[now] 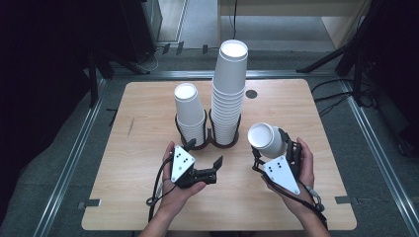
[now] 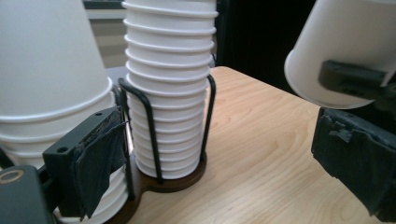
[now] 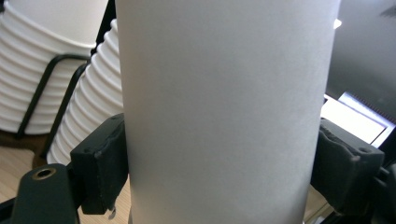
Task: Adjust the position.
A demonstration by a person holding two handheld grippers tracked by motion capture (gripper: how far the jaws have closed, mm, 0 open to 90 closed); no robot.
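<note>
Jaws of the right gripper [image 1: 269, 148] are clamped on a white paper cup [image 1: 265, 139], held tilted above the table [image 1: 148, 197]; its base is hidden behind them. Left gripper [image 1: 203, 159] jaws stand wide apart, empty, beside the shorter cup stack [image 1: 190, 114], whose top is cut off in the left gripper view.

Two stacks of white paper cups stood in the wire holder: a short stack [image 1: 189, 114] beside the left gripper's fingers and a tall stack [image 1: 228, 94] beyond them. One single cup [image 1: 266, 140] sat between the right gripper's fingers.
</note>
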